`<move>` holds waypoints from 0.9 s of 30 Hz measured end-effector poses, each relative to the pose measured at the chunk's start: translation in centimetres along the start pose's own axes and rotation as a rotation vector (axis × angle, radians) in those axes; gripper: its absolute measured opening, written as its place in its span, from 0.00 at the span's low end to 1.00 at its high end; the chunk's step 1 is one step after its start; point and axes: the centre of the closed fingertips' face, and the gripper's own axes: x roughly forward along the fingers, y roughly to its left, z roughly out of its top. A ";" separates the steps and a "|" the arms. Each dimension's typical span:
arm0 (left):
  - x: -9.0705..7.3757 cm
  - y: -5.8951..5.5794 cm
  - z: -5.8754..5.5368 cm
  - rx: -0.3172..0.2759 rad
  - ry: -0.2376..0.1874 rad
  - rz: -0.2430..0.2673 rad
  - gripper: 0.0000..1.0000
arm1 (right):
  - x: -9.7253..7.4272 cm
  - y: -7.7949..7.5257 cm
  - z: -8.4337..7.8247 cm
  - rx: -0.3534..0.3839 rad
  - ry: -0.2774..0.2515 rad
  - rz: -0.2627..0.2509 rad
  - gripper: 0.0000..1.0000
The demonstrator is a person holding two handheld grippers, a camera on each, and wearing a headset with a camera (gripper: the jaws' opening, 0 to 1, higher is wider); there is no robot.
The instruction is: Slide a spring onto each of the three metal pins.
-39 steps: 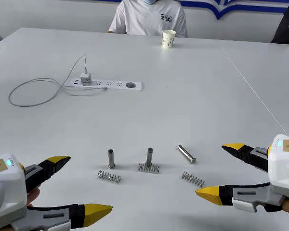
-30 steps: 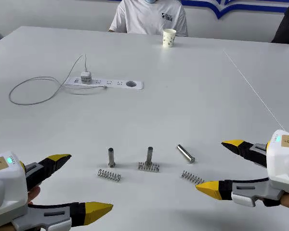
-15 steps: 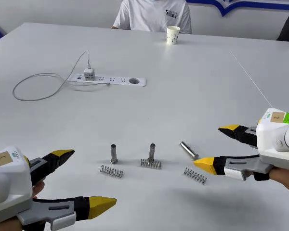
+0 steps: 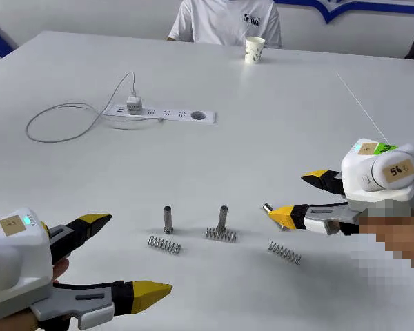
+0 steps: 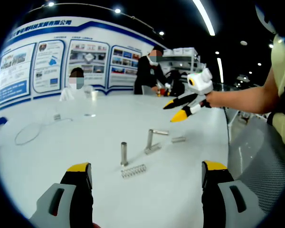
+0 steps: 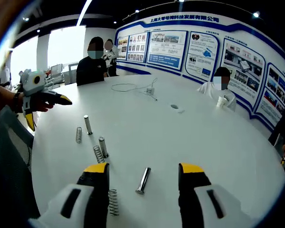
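Two metal pins stand upright on the white table, a left pin [image 4: 168, 219] and a middle pin [image 4: 223, 218]. The third pin [image 4: 269, 209] lies flat, its right end hidden behind my right gripper's lower jaw. One spring lies in front of each: left spring [image 4: 164, 244], middle spring [image 4: 221, 235], right spring [image 4: 284, 252]. My right gripper [image 4: 297, 195] hovers open just right of the lying pin [image 6: 143, 180], which sits between its jaws in the right gripper view. At the near left, my left gripper [image 4: 132, 253] is open and holds nothing, well short of the left pin [image 5: 124, 153].
A white power strip [image 4: 162, 113] with a plugged-in charger and a looped cable [image 4: 58, 121] lies further back on the left. A paper cup [image 4: 254, 49] stands near the far edge, in front of a seated person [image 4: 224, 21]. Another person stands further off.
My right gripper has moved left and up toward the lying pin, staying open. The left gripper has barely moved. The head camera has shifted a little.
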 end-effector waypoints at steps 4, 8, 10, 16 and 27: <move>0.0 0.0 0.0 0.000 0.000 0.002 0.97 | 0.9 -0.4 -0.1 0.008 0.013 -0.002 0.58; 0.0 0.0 -0.1 -0.003 0.000 0.002 0.97 | 1.6 -0.5 -0.3 0.014 0.031 -0.002 0.56; 0.0 0.0 -0.1 -0.003 0.002 0.002 0.97 | 2.2 -0.6 -0.6 0.017 0.046 -0.004 0.55; 0.0 0.1 -0.2 -0.006 0.003 0.003 0.97 | 3.2 -1.3 -1.4 0.028 0.089 -0.027 0.49; 0.0 0.4 -0.1 -0.007 0.004 0.011 0.97 | 4.5 -1.7 -2.8 0.057 0.143 -0.051 0.39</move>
